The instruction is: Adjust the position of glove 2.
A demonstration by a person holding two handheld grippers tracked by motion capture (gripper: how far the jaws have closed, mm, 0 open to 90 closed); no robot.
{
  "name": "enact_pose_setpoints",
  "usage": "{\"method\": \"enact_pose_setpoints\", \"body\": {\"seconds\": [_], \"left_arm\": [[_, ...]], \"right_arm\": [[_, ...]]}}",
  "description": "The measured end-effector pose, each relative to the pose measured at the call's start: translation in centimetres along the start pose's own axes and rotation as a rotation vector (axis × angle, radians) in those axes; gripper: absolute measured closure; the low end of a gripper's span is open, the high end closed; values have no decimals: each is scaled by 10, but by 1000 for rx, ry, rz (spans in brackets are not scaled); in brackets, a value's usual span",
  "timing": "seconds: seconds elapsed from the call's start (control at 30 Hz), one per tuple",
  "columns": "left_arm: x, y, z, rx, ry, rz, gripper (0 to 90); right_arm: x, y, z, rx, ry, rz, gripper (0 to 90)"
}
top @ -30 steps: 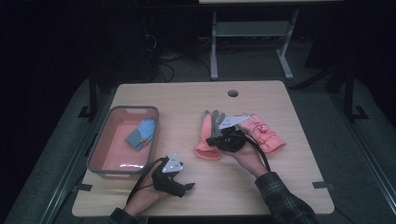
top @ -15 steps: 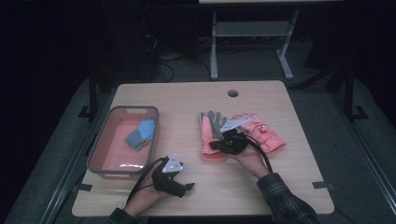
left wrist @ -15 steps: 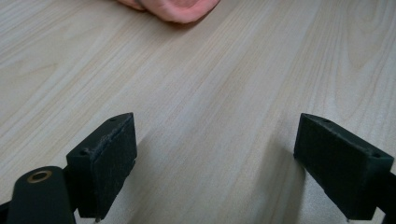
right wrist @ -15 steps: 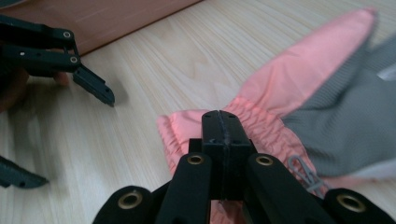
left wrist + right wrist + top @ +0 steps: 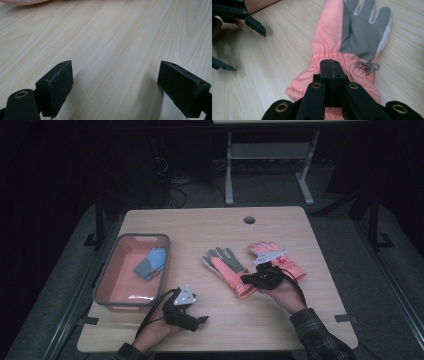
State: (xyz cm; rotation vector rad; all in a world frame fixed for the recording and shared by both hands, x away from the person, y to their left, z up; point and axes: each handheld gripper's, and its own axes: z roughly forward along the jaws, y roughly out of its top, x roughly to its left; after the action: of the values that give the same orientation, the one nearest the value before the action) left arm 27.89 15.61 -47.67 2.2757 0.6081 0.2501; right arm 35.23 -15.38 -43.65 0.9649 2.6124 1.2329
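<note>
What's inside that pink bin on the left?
Inside the pink bin lies one blue glove, toward its right wall. The rest of the floor looks bare. Whatever may lie beneath the glove is covered, so that part can't be told.

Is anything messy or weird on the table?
Nothing is spilled or broken. The right gripper is shut on the cuff of the pink and grey glove, which lies palm up. A second pink glove lies beside it, and a blue glove sits in the pink tray.

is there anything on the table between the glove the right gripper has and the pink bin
Nothing visible. The right gripper is shut on the pink and grey glove, and only bare table lies between it and the pink bin.
</note>
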Motion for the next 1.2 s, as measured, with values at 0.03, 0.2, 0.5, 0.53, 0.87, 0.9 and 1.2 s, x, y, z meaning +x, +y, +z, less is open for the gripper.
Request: {"method": "enact_pose_setpoints", "body": {"seconds": [0.03, 0.2, 0.5, 0.53, 0.87, 0.9, 1.2], "left_arm": [[0, 0, 0, 0, 0, 0, 123], [0, 0, 0, 0, 1, 3, 123], [0, 0, 0, 4, 1, 5, 123], [0, 0, 0, 5, 1, 4, 123], [0, 0, 0, 4, 1, 5, 123], [0, 0, 0, 4, 1, 6, 123], [0, 0, 0, -1, 0, 1, 123]], "right_arm": [[0, 0, -1, 0, 4, -4, 900], [1, 11, -3, -25, 9, -14, 900], [-10, 33, 17, -7, -22, -12, 900], [-11, 34, 19, 0, -25, -10, 900], [-15, 29, 42, 68, -52, -22, 900], [-15, 28, 41, 68, -49, -26, 900], [-6, 13, 28, 91, -19, -49, 900]]}}
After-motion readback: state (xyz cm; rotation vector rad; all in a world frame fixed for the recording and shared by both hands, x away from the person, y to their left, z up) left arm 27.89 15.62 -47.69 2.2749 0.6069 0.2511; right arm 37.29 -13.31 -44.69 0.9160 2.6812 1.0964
